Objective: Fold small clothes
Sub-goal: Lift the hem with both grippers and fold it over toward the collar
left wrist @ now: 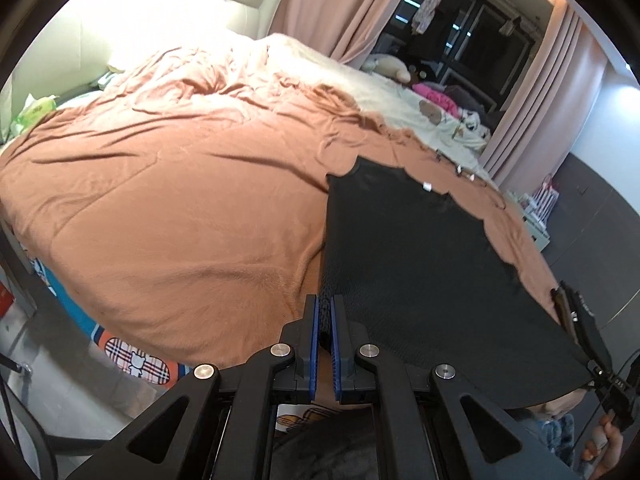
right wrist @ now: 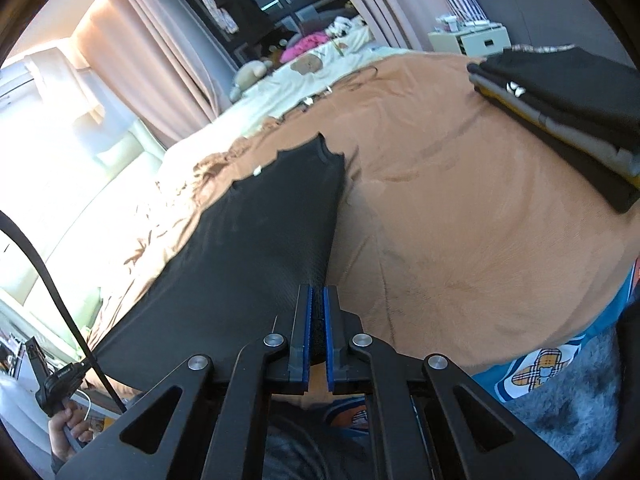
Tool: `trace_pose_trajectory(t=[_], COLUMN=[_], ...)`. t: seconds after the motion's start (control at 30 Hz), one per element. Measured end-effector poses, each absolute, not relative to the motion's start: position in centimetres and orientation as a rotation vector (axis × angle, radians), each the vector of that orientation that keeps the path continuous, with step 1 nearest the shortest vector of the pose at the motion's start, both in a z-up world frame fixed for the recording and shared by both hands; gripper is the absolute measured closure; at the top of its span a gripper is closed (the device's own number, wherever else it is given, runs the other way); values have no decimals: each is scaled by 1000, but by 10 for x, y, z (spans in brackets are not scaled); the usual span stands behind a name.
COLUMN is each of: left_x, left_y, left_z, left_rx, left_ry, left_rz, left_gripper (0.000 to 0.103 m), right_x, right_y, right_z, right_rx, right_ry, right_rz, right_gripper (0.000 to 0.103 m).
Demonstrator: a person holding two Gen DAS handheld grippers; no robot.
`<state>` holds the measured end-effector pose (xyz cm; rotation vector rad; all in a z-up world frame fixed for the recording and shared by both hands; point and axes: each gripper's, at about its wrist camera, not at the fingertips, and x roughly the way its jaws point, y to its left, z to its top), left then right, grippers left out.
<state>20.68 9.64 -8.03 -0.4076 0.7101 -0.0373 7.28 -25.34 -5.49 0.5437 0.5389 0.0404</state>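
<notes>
A black garment (left wrist: 404,248) of finely ribbed fabric is stretched taut over the near right part of a bed covered by a rust-brown duvet (left wrist: 180,184). Its far end lies on the duvet, with a scalloped edge and a small white tag, while its near edge is lifted off the bed between the two grippers. In the right wrist view the same garment (right wrist: 260,240) runs from the near centre toward the far left.

On the far right of the bed, in the right wrist view, sits a stack of folded clothes (right wrist: 568,116) in black, grey and yellow, well apart from the garment. Beyond the duvet lies a cream blanket (left wrist: 404,104) with soft toys by the pink curtains (left wrist: 332,4) and a dark window. A white drawer unit (right wrist: 472,40) stands past the bed's far corner.

The left gripper (left wrist: 325,308) has its blue-padded jaws almost together, pinching the garment's near left corner. The right gripper (right wrist: 317,300) likewise has its jaws nearly closed, clamping the near right corner, with dark fabric filling the narrow gap.
</notes>
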Motion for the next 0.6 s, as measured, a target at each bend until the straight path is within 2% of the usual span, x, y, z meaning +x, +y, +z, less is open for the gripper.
trace_pose_trajectory(t=[0.6], left_x=[99], left_y=[102], left_z=[-18], left_rx=[-478], left_ry=[532], left_rz=[-81], left_gripper=[98], right_x=[-27], right_y=[-279], right_z=[-26], right_rx=[565], right_ry=[425], right_rz=[114], right_gripper=[101])
